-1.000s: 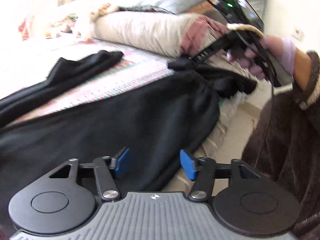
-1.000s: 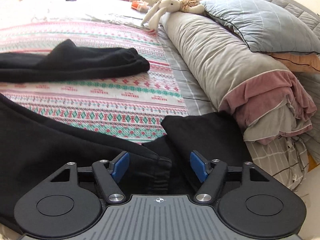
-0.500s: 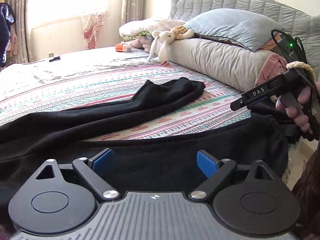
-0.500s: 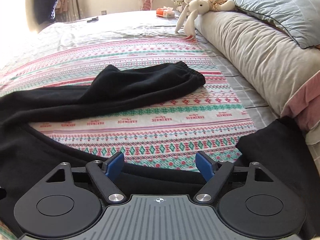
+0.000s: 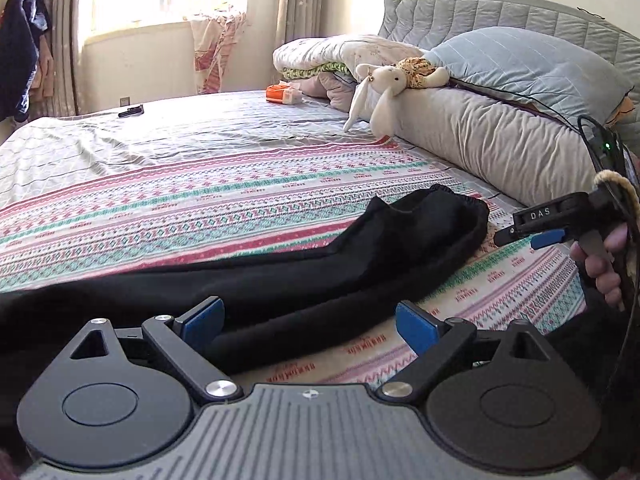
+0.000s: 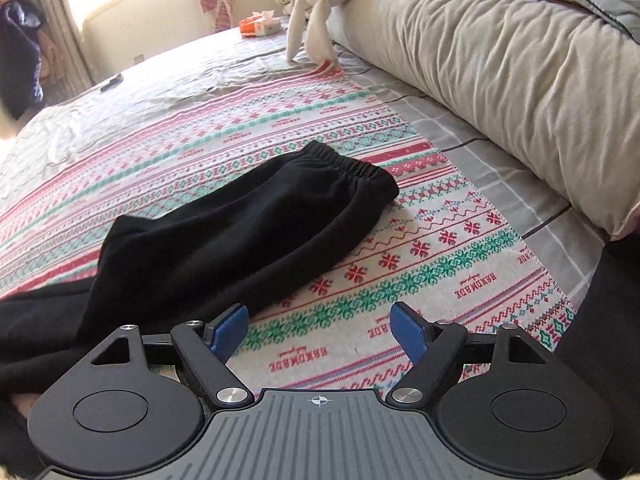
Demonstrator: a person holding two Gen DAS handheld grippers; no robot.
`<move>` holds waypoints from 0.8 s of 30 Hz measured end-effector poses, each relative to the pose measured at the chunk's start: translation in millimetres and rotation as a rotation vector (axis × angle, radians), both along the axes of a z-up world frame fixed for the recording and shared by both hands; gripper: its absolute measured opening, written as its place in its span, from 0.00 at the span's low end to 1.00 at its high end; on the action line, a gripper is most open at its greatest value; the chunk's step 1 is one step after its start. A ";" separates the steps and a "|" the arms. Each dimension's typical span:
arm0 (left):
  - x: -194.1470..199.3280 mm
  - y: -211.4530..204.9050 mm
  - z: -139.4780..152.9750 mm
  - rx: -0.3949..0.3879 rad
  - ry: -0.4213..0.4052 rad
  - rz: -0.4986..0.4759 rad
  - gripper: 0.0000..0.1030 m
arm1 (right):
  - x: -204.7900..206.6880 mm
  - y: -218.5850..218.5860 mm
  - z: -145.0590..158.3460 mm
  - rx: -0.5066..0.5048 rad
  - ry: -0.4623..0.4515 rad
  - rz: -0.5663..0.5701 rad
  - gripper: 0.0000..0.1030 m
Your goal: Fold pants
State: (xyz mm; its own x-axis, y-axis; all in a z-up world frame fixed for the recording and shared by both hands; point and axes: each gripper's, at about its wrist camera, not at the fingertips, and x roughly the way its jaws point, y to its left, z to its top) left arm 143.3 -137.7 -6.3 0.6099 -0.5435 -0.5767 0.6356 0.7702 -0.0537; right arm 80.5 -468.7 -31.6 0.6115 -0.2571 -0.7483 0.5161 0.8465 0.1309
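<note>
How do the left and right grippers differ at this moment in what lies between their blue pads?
The left gripper has the black pants leg lying between its pads, while the right gripper frames only the patterned blanket, with the pants just off its left pad. The left gripper sits back along the leg; the right gripper points nearer the elastic cuff. Both stand open, gripping nothing.

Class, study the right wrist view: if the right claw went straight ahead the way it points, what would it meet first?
Probably the patterned blanket, bare between the open fingers of the right claw. The black pants lie slightly left of that line; depth is uncertain.
</note>
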 end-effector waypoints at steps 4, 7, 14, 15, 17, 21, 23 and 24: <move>41.9 -39.2 -14.5 0.048 -0.002 -0.068 0.98 | 3.7 -26.8 -9.7 0.085 -0.056 -0.082 0.73; 66.8 -67.0 -25.0 0.052 0.021 -0.109 0.96 | 9.2 -41.8 -17.1 0.108 -0.103 -0.104 0.69; 104.5 -126.8 -42.5 0.001 0.106 -0.214 0.81 | 19.8 -65.3 -36.0 0.171 -0.186 -0.137 0.58; 107.9 -132.5 -44.5 0.004 0.117 -0.227 0.70 | 20.7 -66.7 -37.2 0.169 -0.203 -0.134 0.57; 115.1 -141.6 -47.0 0.012 0.131 -0.249 0.35 | 22.5 -68.6 -40.2 0.159 -0.228 -0.117 0.46; 126.7 -155.5 -34.4 -0.004 0.067 -0.198 0.17 | 26.7 -71.2 -41.1 0.166 -0.251 -0.090 0.07; 133.9 -158.1 -24.0 -0.038 0.035 -0.159 0.17 | 24.8 -67.2 -33.0 0.102 -0.283 -0.097 0.05; 138.8 -159.3 -18.2 -0.058 0.015 -0.139 0.17 | 23.8 -64.7 -27.0 0.060 -0.295 -0.103 0.05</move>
State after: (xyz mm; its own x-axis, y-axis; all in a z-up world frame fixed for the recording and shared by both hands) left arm 282.0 -297.0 -24.5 0.5183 -0.6548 -0.5501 0.7346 0.6702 -0.1055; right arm 104.3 -533.4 -58.6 0.7777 -0.2895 -0.5581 0.5308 0.7780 0.3361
